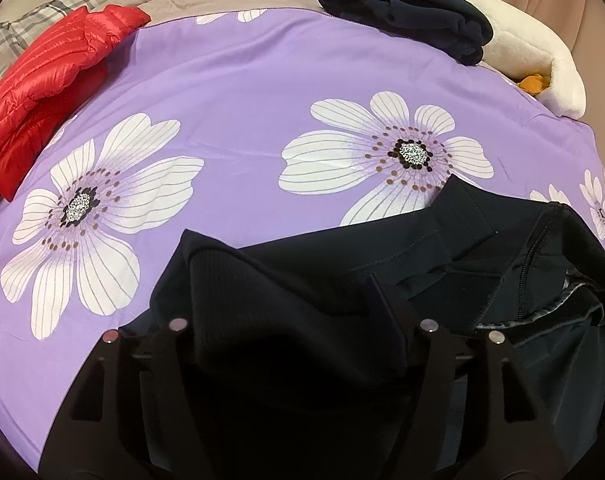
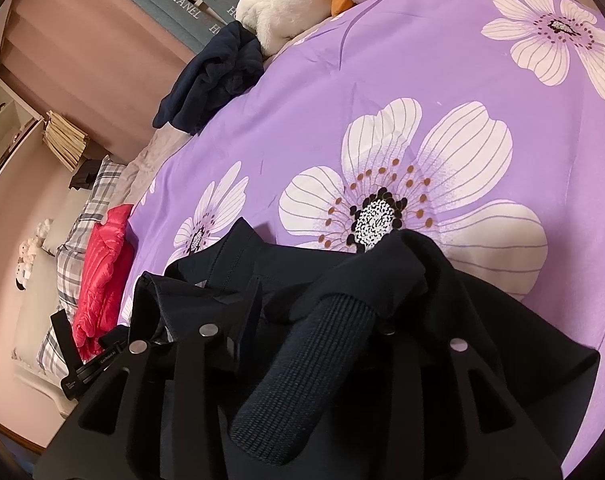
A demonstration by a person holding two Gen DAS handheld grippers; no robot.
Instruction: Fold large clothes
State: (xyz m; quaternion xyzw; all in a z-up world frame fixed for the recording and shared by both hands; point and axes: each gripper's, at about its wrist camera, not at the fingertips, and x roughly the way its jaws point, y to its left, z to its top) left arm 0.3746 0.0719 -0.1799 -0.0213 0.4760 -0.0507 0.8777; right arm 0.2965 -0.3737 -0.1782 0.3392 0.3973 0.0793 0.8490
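A dark navy jacket (image 1: 442, 256) with a zip and ribbed cuffs lies at the near edge of a purple flowered bedspread (image 1: 242, 80). In the left wrist view my left gripper (image 1: 298, 280) has a ribbed cuff (image 1: 294, 312) of the jacket between its fingers, which stand wide apart around the bunched cloth. In the right wrist view my right gripper (image 2: 318, 300) has another ribbed cuff (image 2: 310, 360) and a fold of the jacket (image 2: 382, 264) between its fingers. The fingertips of both grippers are partly hidden by cloth.
A red puffer jacket (image 1: 42, 76) lies at the far left by a plaid pillow (image 1: 62, 4). A folded dark garment (image 1: 402, 12) and a white plush toy (image 1: 534, 56) lie at the far right. The left gripper's body (image 2: 90, 364) shows in the right wrist view.
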